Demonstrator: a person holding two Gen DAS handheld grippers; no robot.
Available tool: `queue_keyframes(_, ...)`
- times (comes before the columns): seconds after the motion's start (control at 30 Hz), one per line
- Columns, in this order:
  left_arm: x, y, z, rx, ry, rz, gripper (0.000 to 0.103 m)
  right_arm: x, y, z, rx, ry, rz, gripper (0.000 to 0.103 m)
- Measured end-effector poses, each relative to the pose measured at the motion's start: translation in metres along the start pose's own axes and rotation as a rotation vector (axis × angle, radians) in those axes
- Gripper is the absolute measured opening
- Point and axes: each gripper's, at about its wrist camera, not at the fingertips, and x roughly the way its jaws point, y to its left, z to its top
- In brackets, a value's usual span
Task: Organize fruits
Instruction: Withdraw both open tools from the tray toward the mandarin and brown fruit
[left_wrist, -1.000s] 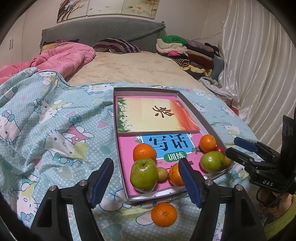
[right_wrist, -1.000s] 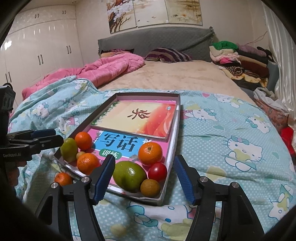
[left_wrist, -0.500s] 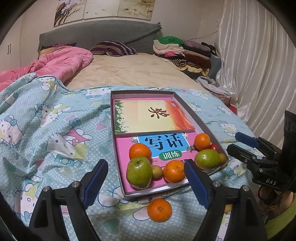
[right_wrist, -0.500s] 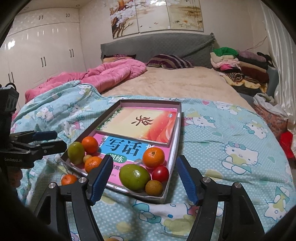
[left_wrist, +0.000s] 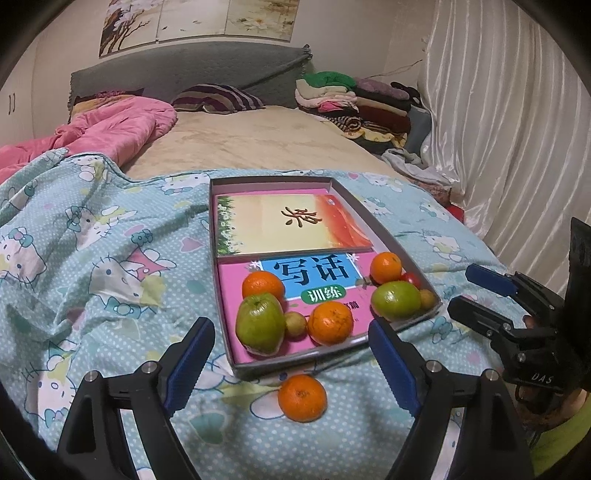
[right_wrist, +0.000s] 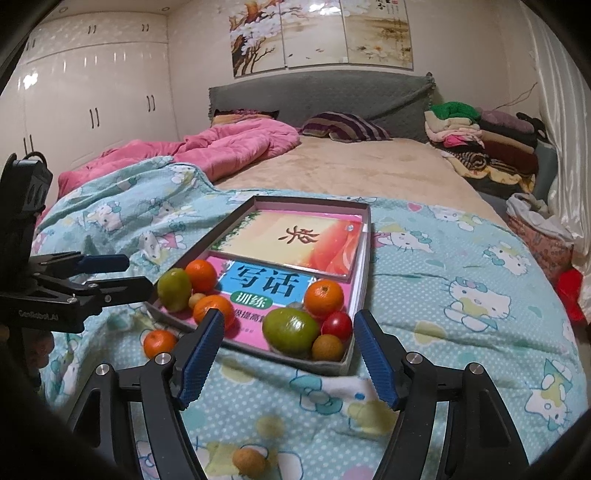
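A shallow grey box (left_wrist: 218, 236) (right_wrist: 364, 254) lies on the bed with two books and several fruits in it: green fruits (left_wrist: 260, 323) (right_wrist: 291, 330), oranges (left_wrist: 330, 322) (right_wrist: 324, 293), a red tomato (right_wrist: 337, 325) and small brown fruits. One orange (left_wrist: 302, 397) (right_wrist: 159, 342) lies on the blanket just outside the box's near edge. A small brown fruit (right_wrist: 248, 460) lies on the blanket near my right gripper. My left gripper (left_wrist: 291, 363) is open and empty above the loose orange. My right gripper (right_wrist: 288, 356) is open and empty at the box's near corner.
The Hello Kitty blanket (left_wrist: 92, 266) covers the near bed. A pink quilt (right_wrist: 229, 147) and striped pillow (right_wrist: 343, 127) lie at the back. Folded clothes (left_wrist: 351, 99) are stacked at the right, by a white curtain (left_wrist: 517, 129). White wardrobes (right_wrist: 92, 103) stand at the left.
Both grippers have drawn back and up from the box, so the fruits look farther away. The loose brown fruit has come into the right wrist view. Nothing was grasped.
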Motion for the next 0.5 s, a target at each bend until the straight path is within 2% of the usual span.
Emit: queue_keyframes(0.5,-0.004,-0.004,-0.023,0.005,0.039,-0.008,0.086,-0.003,0.016,-0.028,0.001,0.066,0.022,0.074)
